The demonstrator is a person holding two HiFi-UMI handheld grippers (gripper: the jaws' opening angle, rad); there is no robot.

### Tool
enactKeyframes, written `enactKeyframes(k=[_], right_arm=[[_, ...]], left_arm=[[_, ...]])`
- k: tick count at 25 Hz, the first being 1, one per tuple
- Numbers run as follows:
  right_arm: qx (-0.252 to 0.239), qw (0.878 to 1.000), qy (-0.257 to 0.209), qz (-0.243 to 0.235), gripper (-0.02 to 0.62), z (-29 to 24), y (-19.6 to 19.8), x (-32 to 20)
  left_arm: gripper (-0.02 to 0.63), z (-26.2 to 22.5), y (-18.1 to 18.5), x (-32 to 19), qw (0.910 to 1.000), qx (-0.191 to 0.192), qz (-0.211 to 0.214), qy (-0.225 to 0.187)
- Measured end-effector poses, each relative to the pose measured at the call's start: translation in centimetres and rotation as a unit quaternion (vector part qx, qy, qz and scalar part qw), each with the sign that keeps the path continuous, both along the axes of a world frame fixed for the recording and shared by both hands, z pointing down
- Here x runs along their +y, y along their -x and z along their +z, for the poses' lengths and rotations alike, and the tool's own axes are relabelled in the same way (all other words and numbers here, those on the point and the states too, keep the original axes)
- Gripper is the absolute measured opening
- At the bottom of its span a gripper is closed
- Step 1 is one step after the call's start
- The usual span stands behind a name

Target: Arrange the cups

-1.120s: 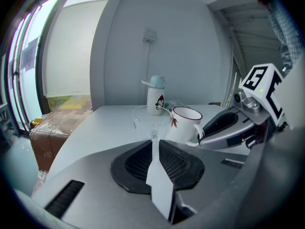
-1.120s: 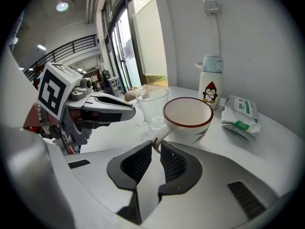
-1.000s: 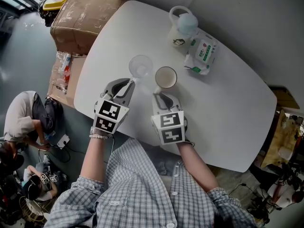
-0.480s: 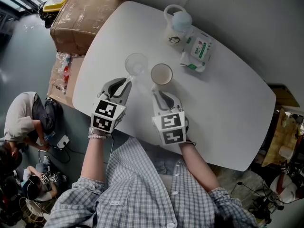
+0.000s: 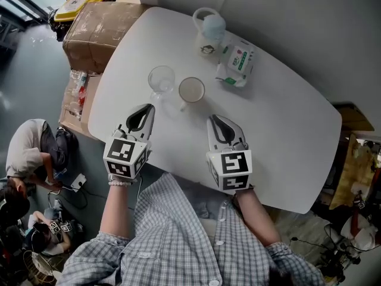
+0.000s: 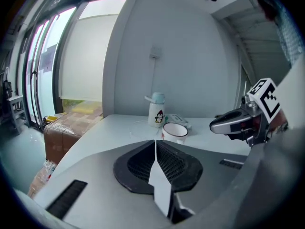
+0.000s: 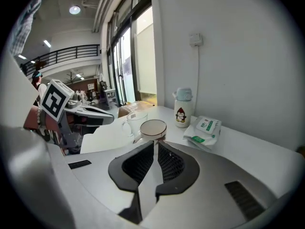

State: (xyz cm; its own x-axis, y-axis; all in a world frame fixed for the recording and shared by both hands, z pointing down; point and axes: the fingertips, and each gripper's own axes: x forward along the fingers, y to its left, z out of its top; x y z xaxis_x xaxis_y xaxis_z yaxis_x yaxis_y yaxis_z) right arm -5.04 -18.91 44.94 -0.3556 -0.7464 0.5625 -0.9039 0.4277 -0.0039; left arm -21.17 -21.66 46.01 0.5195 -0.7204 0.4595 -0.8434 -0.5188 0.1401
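A clear glass cup (image 5: pixel 161 79) and a white mug (image 5: pixel 191 90) stand side by side on the white table (image 5: pixel 280 124). The mug's handle points toward me. My left gripper (image 5: pixel 146 109) is shut and empty, a short way in front of the glass cup. My right gripper (image 5: pixel 215 120) is shut and empty too, in front and to the right of the mug. The right gripper view shows the mug (image 7: pixel 152 127) and glass cup (image 7: pixel 135 119) just beyond my shut jaws. The left gripper view shows the mug (image 6: pixel 174 130) ahead.
A white bottle with a penguin picture (image 5: pixel 207 33) and a pack of wipes (image 5: pixel 236 60) lie at the table's far side. A cardboard box (image 5: pixel 95 22) sits off the table's left edge. A person (image 5: pixel 27 151) crouches on the floor at left.
Both grippers have drawn back toward me, away from the two cups, which stay standing side by side. The right gripper has also shifted right.
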Motion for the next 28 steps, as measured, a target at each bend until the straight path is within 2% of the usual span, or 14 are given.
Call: enactKeyframes(k=[8, 17, 28], right_arm=[[-0.015, 0.997, -0.062, 0.042, 0.035, -5.7, -5.9, 2.0], [-0.031, 0.991, -0.125, 0.044, 0.035, -11.0, -9.6, 4.5], [-0.061, 0.988, -0.136, 0.038, 0.034, -12.5, -11.5, 5.6]], left_arm=[[0.014, -5.5, -6.2, 3.3, 0.9978, 0.025, 0.044, -0.042], [0.012, -10.4, -11.4, 6.9, 0.9933, 0.048, 0.072, -0.077], [0.012, -12.5, -13.7, 8.7, 0.9909, 0.049, 0.075, -0.1]])
